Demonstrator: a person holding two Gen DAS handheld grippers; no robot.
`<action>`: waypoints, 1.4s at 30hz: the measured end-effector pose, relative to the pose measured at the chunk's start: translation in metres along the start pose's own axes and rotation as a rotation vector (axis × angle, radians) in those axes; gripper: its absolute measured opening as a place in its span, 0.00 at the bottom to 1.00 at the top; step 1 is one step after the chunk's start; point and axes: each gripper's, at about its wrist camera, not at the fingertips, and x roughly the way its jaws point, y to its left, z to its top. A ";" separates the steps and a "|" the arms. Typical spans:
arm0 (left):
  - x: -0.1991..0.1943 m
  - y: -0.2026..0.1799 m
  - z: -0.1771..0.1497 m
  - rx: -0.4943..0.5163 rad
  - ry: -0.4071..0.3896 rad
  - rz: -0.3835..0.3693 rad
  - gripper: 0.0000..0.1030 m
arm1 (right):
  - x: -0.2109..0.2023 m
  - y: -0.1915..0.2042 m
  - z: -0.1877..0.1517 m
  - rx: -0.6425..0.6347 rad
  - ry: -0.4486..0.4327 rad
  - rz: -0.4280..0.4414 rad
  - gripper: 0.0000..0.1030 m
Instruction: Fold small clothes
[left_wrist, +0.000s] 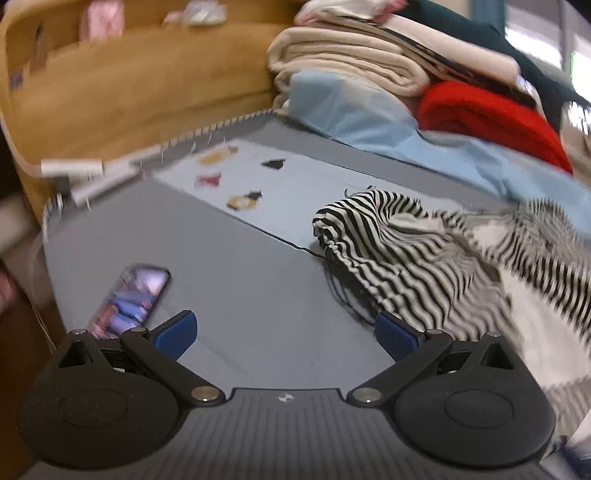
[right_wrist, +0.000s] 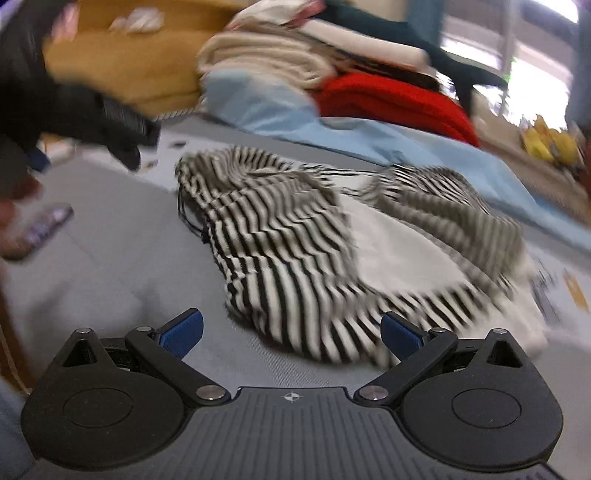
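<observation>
A crumpled black-and-white striped garment with a plain white panel lies on the grey bed surface, to the right in the left wrist view. It fills the middle of the right wrist view. My left gripper is open and empty, hovering over the grey surface just left of the garment. My right gripper is open and empty, with the garment's near edge just ahead of and between its fingers. The left gripper's dark body shows at the upper left of the right wrist view.
A phone lies on the grey surface at the near left. A light blue cartoon-print sheet lies behind. A pile of folded blankets, beige, red and light blue, stands at the back right. A wooden headboard rises at the back left.
</observation>
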 end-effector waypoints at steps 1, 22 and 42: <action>0.004 0.001 0.002 -0.030 0.015 -0.006 1.00 | 0.022 0.009 0.002 -0.025 0.024 -0.014 0.98; 0.050 -0.009 -0.050 -0.130 0.315 -0.333 1.00 | -0.124 -0.082 -0.118 -0.063 0.138 -0.163 0.00; 0.160 -0.035 0.016 0.017 0.262 -0.360 0.81 | -0.028 -0.101 -0.092 1.122 0.189 0.076 0.73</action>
